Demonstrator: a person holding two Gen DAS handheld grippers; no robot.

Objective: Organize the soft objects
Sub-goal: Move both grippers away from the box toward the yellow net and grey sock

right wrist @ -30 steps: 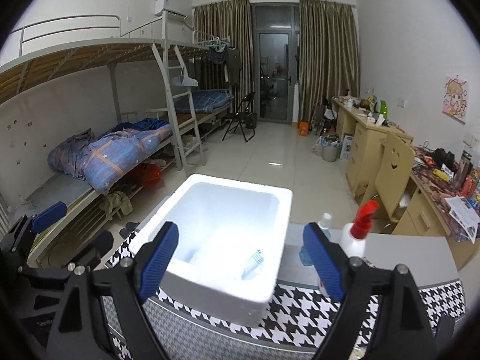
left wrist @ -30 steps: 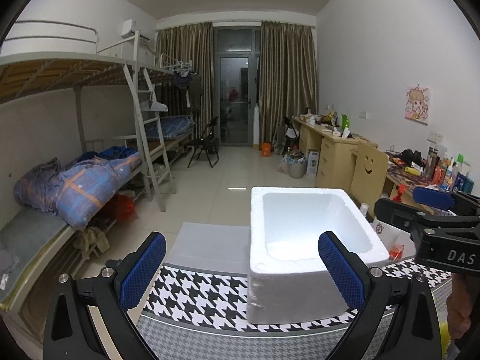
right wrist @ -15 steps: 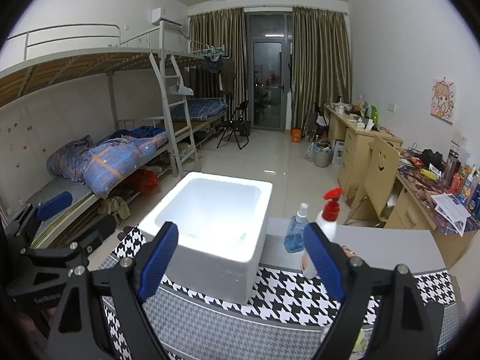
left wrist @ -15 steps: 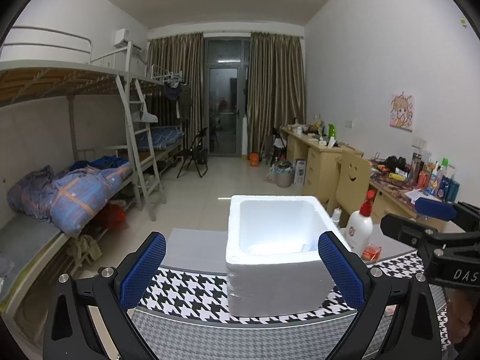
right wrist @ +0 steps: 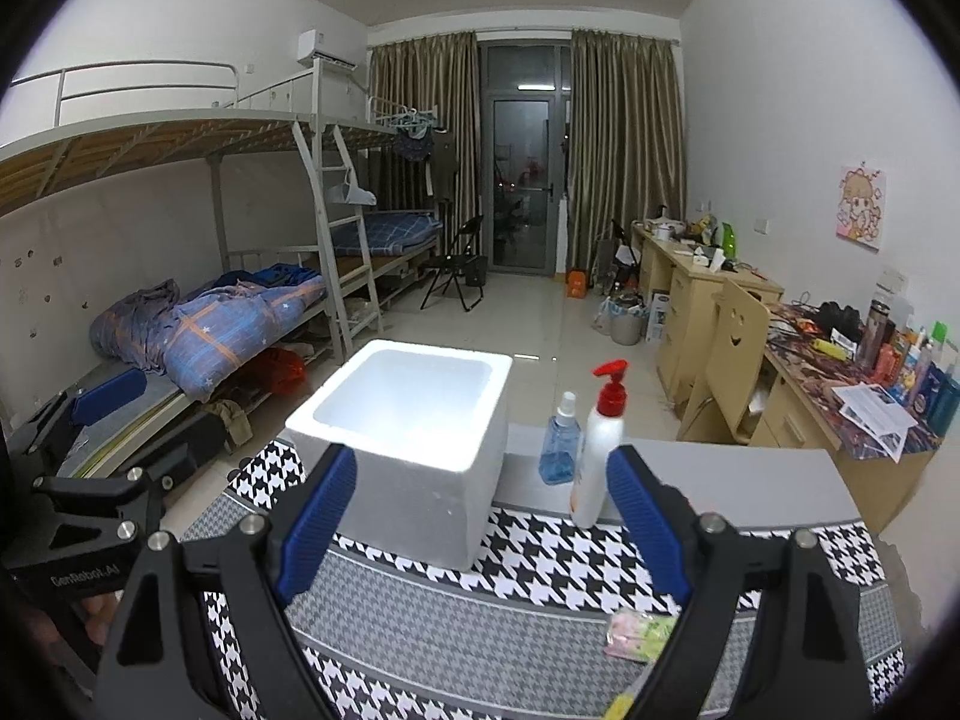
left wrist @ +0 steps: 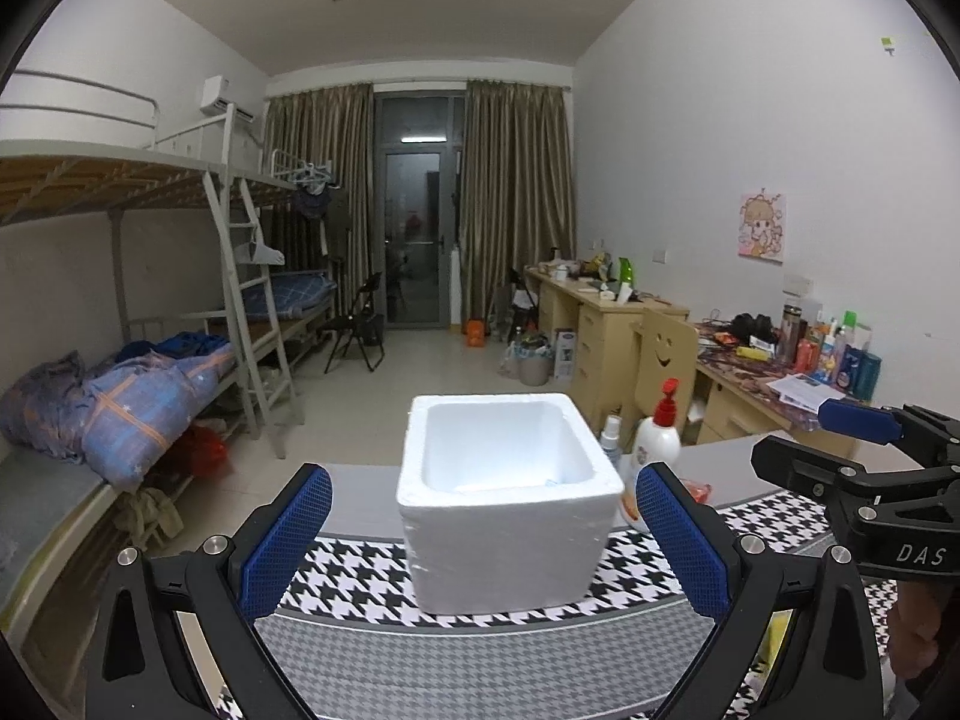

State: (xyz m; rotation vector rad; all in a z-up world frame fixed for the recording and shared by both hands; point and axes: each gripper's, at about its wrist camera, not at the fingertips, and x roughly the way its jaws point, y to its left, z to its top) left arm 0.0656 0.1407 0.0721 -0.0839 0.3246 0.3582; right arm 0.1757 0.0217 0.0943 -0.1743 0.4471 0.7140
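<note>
A white foam box [left wrist: 507,492] stands open-topped on the houndstooth cloth [left wrist: 360,564]; it also shows in the right wrist view [right wrist: 414,444]. My left gripper [left wrist: 480,540] is open and empty, held back from the box. My right gripper [right wrist: 480,522] is open and empty, also back from the box. A small pink and green packet [right wrist: 639,633] lies on the cloth by the right finger. The right gripper shows at the right edge of the left wrist view [left wrist: 864,468]. The left gripper shows at the left edge of the right wrist view [right wrist: 90,468].
A white pump bottle with a red top [right wrist: 600,450] and a blue spray bottle [right wrist: 561,444] stand right of the box. Bunk beds [right wrist: 210,300] line the left wall. Desks and a wooden chair [right wrist: 726,348] line the right wall.
Both grippers have pulled back and up from the foam box, which now looks smaller and farther. The bottles have come into the left view. Both stay open.
</note>
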